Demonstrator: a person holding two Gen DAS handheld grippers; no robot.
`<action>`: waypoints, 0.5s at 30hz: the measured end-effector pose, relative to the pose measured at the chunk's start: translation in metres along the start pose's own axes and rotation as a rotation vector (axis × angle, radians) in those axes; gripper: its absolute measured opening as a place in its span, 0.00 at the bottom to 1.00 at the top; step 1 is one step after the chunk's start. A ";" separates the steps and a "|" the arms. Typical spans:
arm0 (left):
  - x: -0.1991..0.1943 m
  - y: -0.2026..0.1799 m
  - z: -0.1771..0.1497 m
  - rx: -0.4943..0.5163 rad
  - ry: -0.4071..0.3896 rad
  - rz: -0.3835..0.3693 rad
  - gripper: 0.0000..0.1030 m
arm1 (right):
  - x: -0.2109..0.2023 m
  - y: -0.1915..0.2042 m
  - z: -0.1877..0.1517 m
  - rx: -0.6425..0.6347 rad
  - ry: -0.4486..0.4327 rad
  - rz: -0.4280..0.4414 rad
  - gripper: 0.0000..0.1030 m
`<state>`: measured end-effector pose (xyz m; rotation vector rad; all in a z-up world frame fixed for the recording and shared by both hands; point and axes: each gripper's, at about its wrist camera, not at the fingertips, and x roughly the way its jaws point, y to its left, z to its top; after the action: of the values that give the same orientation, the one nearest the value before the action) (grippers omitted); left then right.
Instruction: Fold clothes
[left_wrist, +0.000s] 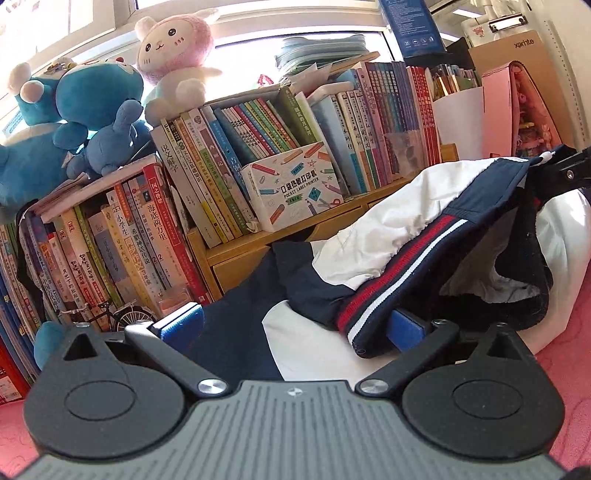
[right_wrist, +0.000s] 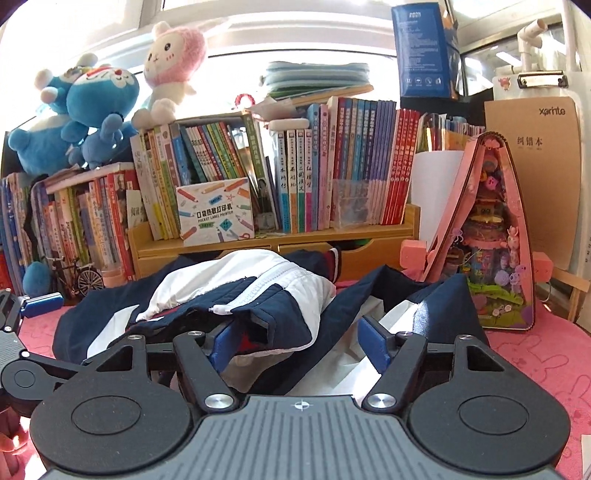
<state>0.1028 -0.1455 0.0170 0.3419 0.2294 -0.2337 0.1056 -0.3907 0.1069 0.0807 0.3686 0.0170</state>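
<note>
On the pink mat (right_wrist: 535, 354) in front of the wooden bookshelf (right_wrist: 280, 243) lies a navy-and-white jacket (right_wrist: 192, 295), bunched up, zipper and a red-white striped hem (left_wrist: 391, 291) showing. Left gripper (left_wrist: 291, 325) sits low at the jacket's bookshelf-facing edge, blue pads (left_wrist: 183, 323) spread wide, the striped hem draped over its right finger, not pinched. Right gripper (right_wrist: 297, 338) is also spread wide, with a folded navy-white flap lying across the gap by its left pad (right_wrist: 223, 341); whether that pad touches cloth is hard to tell through the fisheye. Books fill the bookshelf, a label printer box (right_wrist: 214, 212) leans against them, and blue plush toys (right_wrist: 92, 110) sit on top of them. Pink dollhouse (right_wrist: 491, 240) stands right of the jacket, beside the bookshelf.
</note>
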 end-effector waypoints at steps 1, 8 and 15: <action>0.006 -0.002 0.003 -0.017 0.012 0.014 1.00 | 0.000 0.000 -0.001 0.001 0.000 -0.003 0.66; 0.030 -0.012 0.013 -0.092 0.031 0.054 0.93 | -0.005 0.004 -0.017 -0.022 0.050 0.017 0.68; 0.016 0.019 0.031 -0.176 -0.028 0.172 0.36 | -0.007 0.031 -0.028 -0.020 0.081 0.116 0.80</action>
<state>0.1282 -0.1426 0.0474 0.1826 0.1897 -0.0480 0.0887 -0.3574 0.0856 0.0813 0.4440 0.1385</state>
